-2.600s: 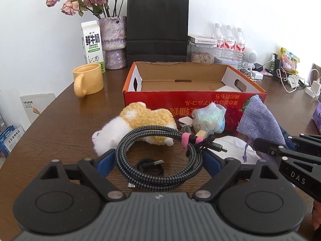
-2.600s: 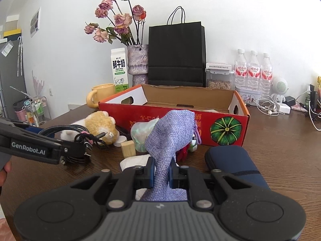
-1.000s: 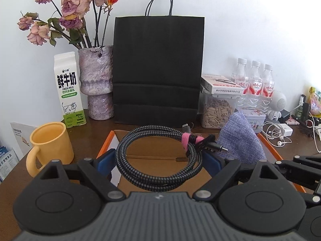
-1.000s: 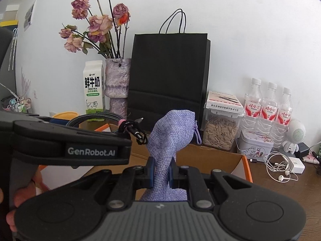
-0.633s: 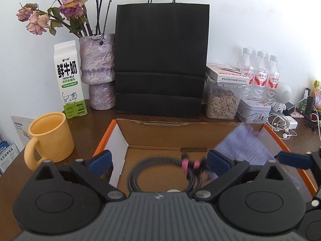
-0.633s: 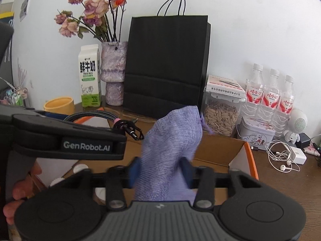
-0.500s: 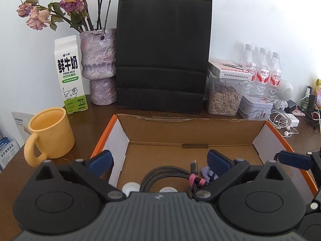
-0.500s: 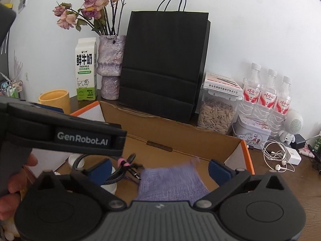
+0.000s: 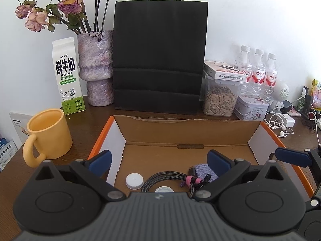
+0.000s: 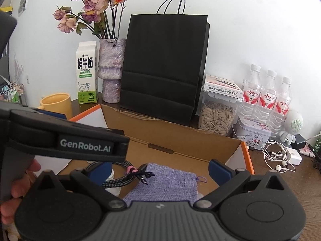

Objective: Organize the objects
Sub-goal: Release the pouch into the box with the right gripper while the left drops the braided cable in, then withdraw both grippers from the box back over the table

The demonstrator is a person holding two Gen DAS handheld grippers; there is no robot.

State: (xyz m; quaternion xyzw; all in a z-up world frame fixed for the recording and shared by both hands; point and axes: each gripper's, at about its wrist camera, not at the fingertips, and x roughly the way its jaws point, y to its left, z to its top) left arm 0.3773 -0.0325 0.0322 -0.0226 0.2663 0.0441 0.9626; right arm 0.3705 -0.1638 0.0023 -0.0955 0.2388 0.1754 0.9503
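Both grippers hang over the open box (image 9: pixel 188 134), each with its jaws spread wide and nothing between them. The left gripper (image 9: pixel 158 160) has its blue pads at 9 and 3 o'clock of its view; the right gripper (image 10: pixel 160 167) shows the same wide gap.

The cable (image 9: pixel 166 177), a braided black-and-grey coil bound with a pink tie, lies on the box floor at 6 o'clock in the left view, partly hidden by the gripper body. The pouch (image 10: pixel 166 182), lilac woven cloth with a purple drawstring loop, lies flat on the floor just beside the cable at its 3 o'clock; the cable's plug end rests on the pouch's near corner. Two white caps (image 9: pixel 134 181) sit on the floor by the coil at 9 o'clock.

Outside the box on the table (image 9: pixel 90 118): a yellow mug (image 9: pixel 48 134) at 9 o'clock, a milk carton (image 9: pixel 67 76) and a vase (image 9: pixel 96 66) of dried roses at 11, a black bag (image 9: pixel 158 58) at 12, a seed jar (image 9: pixel 219 98), a tin (image 9: pixel 250 107) and three bottles (image 9: pixel 258 72) at 2. White earphones (image 9: pixel 277 122) lie at 3 o'clock.
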